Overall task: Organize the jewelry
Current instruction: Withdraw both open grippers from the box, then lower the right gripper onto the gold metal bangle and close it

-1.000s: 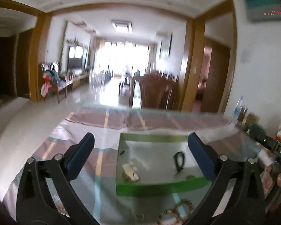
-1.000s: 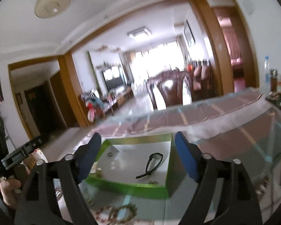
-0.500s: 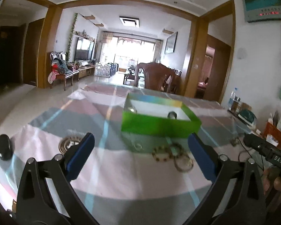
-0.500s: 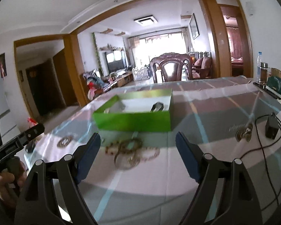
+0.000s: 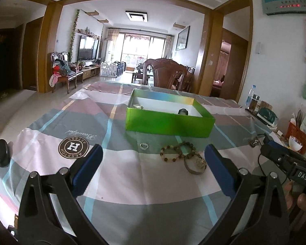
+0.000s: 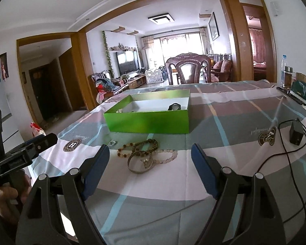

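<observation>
A green box (image 5: 170, 122) (image 6: 146, 120) stands open on the checked tablecloth, with a black watch (image 5: 183, 111) (image 6: 174, 107) inside it. In front of the box lie beaded bracelets (image 5: 178, 150) (image 6: 140, 146), a metal bangle (image 5: 194, 164) (image 6: 139, 162) and a small ring (image 5: 144, 146) (image 6: 112, 143). My left gripper (image 5: 153, 163) hovers open over the cloth, short of the jewelry. My right gripper (image 6: 151, 163) is open too, its blue pads standing to either side of the bangle and nearer to me than it.
A black oval case (image 5: 1, 153) lies at the table's left edge. A black adapter (image 6: 295, 132) and its cable (image 6: 291, 153) trail at the right. Bottles (image 6: 286, 75), a teal pouch (image 6: 301, 91) and an orange basket (image 5: 299, 136) crowd the right side. A wooden chair (image 6: 188, 69) stands behind.
Both grippers have dropped and drawn back from above the box to low over the cloth, so the jewelry in front of the box is in view. Over the last half second they hardly moved.
</observation>
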Motion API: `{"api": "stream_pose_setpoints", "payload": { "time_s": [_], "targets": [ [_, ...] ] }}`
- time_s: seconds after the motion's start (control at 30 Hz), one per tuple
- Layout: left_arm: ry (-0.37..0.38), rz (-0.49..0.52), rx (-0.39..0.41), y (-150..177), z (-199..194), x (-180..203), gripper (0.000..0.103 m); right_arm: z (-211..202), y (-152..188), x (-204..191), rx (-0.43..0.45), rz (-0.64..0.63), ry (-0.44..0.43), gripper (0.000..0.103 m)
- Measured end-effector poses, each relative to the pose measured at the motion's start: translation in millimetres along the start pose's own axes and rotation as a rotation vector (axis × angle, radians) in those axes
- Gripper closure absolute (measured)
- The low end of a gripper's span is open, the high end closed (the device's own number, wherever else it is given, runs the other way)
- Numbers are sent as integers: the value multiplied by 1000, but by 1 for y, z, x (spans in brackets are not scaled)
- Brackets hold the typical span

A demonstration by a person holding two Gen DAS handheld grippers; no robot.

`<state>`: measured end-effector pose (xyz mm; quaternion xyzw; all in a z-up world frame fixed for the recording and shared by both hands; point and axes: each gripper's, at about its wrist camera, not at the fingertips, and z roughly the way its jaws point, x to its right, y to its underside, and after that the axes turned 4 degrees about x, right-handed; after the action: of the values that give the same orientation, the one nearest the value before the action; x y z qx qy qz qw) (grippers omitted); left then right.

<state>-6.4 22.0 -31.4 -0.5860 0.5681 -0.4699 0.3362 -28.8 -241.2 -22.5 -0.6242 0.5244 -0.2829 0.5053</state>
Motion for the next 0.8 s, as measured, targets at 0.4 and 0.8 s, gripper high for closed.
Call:
{"api": "stream_pose_setpoints", "payload": {
  "time_s": [0.4, 0.8],
  "targets": [
    [2, 0, -32, 5, 9, -2, 4, 5, 5, 1, -22, 1, 9, 22],
    [0, -2, -47, 7, 15, -3, 4, 23, 13, -1, -62, -9, -12, 23]
  ]
}}
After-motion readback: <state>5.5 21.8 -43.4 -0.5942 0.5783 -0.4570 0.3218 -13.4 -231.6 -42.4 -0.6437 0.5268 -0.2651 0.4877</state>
